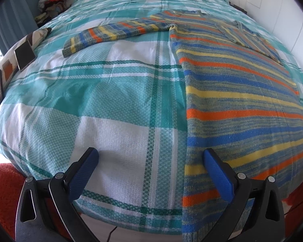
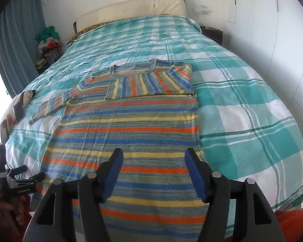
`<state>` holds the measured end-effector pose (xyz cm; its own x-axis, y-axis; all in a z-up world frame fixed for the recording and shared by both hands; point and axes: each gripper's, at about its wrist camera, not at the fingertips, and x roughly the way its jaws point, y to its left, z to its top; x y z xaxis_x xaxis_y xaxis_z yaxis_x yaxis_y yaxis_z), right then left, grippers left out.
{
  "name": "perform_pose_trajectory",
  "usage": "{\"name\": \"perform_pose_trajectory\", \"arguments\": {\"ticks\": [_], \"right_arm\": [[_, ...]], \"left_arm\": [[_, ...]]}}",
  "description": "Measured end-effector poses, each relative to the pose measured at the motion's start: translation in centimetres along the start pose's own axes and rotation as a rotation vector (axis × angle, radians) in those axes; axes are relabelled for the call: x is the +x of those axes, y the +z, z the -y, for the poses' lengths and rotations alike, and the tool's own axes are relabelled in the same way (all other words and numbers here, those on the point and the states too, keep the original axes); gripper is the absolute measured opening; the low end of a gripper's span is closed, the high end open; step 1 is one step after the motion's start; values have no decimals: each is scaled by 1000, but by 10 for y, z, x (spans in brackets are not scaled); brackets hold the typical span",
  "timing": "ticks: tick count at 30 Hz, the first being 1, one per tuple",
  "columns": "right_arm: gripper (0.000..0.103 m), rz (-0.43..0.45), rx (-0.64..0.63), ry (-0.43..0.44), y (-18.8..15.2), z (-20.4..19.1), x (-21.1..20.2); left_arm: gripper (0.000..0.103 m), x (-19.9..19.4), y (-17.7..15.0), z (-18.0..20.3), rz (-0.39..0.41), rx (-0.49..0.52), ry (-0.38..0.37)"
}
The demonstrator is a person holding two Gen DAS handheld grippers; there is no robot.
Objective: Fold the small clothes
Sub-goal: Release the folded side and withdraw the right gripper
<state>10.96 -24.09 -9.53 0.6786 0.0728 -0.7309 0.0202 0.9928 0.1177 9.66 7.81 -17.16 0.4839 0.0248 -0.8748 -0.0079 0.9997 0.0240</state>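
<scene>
The right gripper (image 2: 154, 173), with its blue-padded black fingers (image 2: 114, 173), stood with its jaws apart and nothing between them, hovering above the lower body of the striped knit sweater (image 2: 129, 125) of blue, orange, yellow and grey-green bands. The left gripper (image 1: 151, 173) likewise stood spread and empty, its right-hand pad (image 1: 218, 173) over the sweater's left hem edge and its other pad over the bare bedcover beside that edge; whether the pad touched the knit could not be told. In the right wrist view the left gripper's black handle (image 2: 12, 183) showed beside the sweater's lower left corner, held in a hand (image 2: 4, 211). The sweater lay flat on the teal-and-white checked bedcover (image 2: 242, 100), neckline away from the grippers and hem hanging over the near edge of the bed. Its right sleeve (image 2: 149, 82) was already folded across the chest, lying on the sweater's upper body, while its left sleeve (image 1: 115, 34) lay stretched out onto the bedcover, away from the sweater's body. By the look of it, the first sleeve fold was done and the second was in hand. The next move would likely call for the left gripper to reach along the sweater's left side to that outstretched sleeve, pinch it near the cuff and carry it across the chest, keeping the body of the sweater from dragging.
</scene>
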Motion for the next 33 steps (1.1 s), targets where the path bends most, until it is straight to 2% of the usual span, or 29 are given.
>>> {"name": "perform_pose_trajectory", "arguments": {"ticks": [8, 12, 16, 27, 33], "right_arm": [[79, -5, 27, -30, -2, 5, 4], [87, 35, 31, -21, -2, 5, -1], [101, 64, 31, 3, -2, 5, -5], [103, 85, 15, 12, -4, 1, -1], [103, 77, 1, 16, -5, -2, 5]], "left_arm": [[103, 1, -1, 2, -3, 26, 9], [103, 1, 0, 2, -6, 31, 3], [103, 0, 1, 1, -6, 25, -5], [103, -5, 3, -3, 14, 1, -33], [103, -17, 25, -27, 38, -75, -98]]}}
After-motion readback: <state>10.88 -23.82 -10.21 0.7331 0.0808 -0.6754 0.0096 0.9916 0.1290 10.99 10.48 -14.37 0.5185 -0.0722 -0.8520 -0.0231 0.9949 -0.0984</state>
